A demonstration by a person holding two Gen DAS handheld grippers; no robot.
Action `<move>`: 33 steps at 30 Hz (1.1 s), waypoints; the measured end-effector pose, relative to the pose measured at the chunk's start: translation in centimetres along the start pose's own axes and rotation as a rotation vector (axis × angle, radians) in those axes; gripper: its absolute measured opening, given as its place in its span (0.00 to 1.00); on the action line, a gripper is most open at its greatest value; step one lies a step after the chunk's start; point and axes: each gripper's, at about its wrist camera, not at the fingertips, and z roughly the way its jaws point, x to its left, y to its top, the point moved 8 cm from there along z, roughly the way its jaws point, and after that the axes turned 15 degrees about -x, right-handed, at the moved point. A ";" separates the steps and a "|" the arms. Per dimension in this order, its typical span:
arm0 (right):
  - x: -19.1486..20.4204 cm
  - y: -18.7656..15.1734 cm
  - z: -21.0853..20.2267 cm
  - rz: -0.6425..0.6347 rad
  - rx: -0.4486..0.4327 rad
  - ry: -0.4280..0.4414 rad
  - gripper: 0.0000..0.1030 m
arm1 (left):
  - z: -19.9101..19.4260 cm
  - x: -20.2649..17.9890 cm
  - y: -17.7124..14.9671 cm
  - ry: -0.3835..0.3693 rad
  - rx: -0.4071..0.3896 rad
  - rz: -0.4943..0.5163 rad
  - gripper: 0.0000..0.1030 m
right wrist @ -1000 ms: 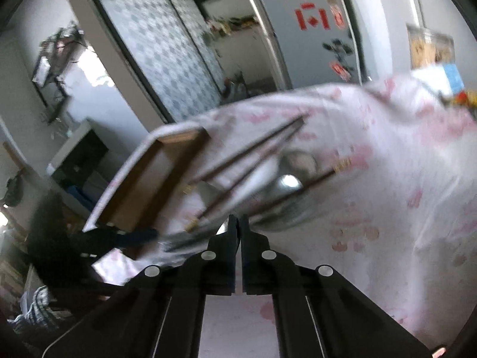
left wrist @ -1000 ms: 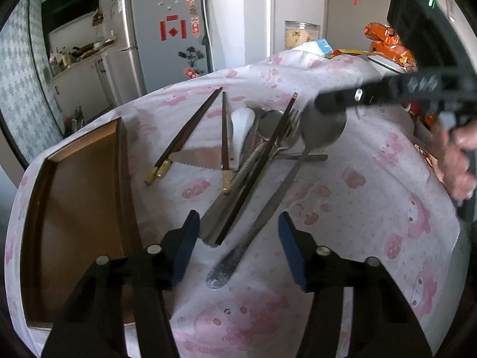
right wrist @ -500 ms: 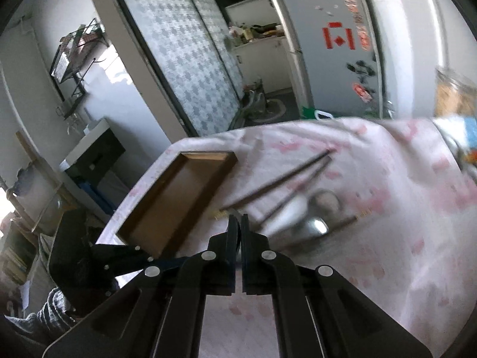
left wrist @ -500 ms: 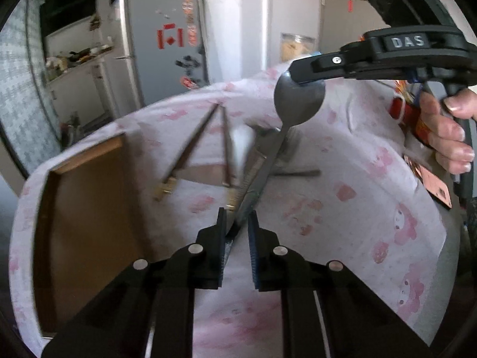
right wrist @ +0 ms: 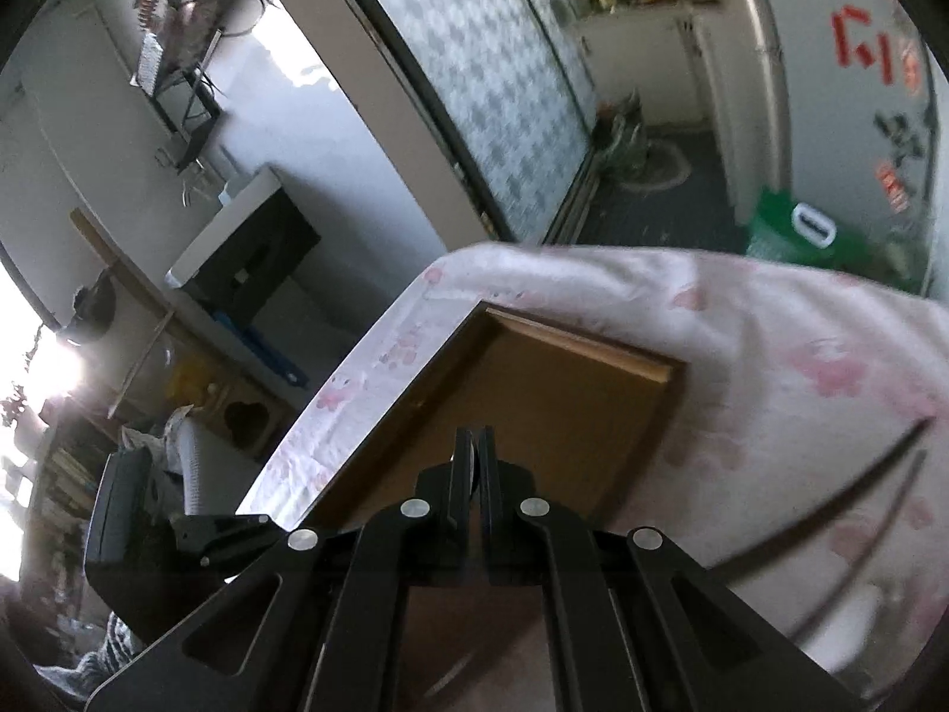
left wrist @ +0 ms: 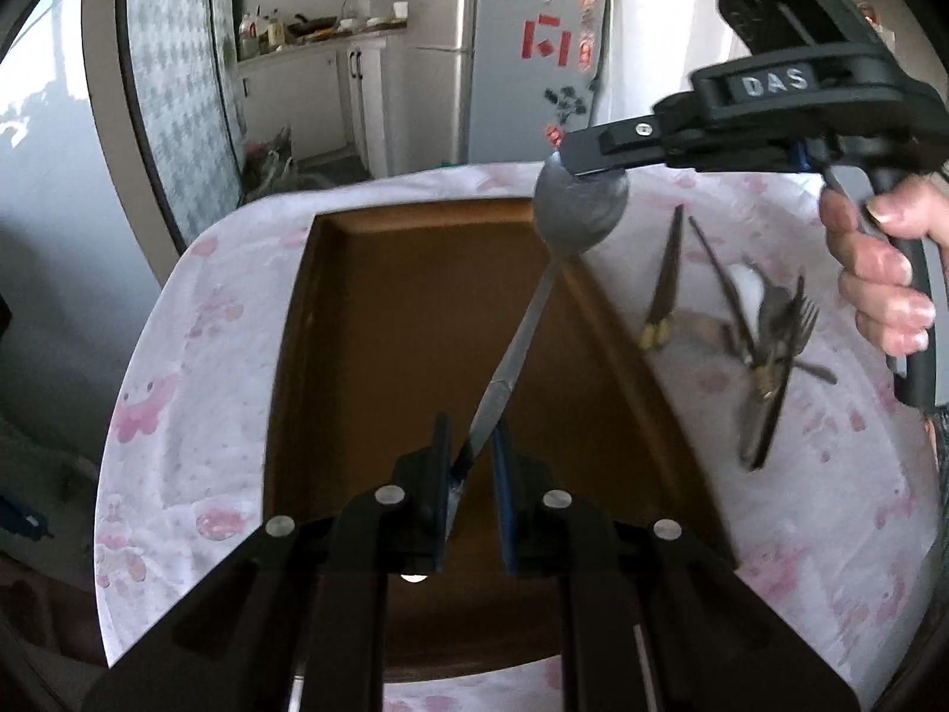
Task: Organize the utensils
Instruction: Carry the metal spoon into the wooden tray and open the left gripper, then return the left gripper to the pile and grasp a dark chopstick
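A long metal spoon (left wrist: 522,332) hangs above the brown wooden tray (left wrist: 379,320). My left gripper (left wrist: 468,463) is shut on its handle end. My right gripper (left wrist: 572,163) is shut on the rim of its bowl; in the right wrist view its tips (right wrist: 473,457) pinch a thin metal edge over the tray (right wrist: 569,391). The other utensils (left wrist: 765,332), dark chopsticks (left wrist: 664,285), a fork and a white spoon, lie in a pile on the cloth to the right of the tray.
The table is covered by a pink patterned cloth (left wrist: 196,368). Its left and far edges drop off close to the tray. A fridge (left wrist: 534,47) and kitchen counter stand beyond. Chopsticks (right wrist: 830,510) lie right of the tray in the right wrist view.
Both grippers have carried the spoon left from above the utensil pile to above the tray. The left gripper closed on the handle within the last second.
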 end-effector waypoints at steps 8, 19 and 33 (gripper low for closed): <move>-1.0 -1.6 3.6 0.027 0.053 -0.029 0.03 | 0.9 0.9 -1.0 -0.008 0.025 -0.002 0.14; -1.8 -2.8 3.5 0.024 0.038 -0.091 0.59 | -2.1 1.5 0.0 0.005 -0.075 -0.031 0.66; -13.2 -1.6 -16.3 0.085 -0.112 -0.357 0.59 | -2.7 -9.2 1.5 -0.190 -0.107 0.059 0.69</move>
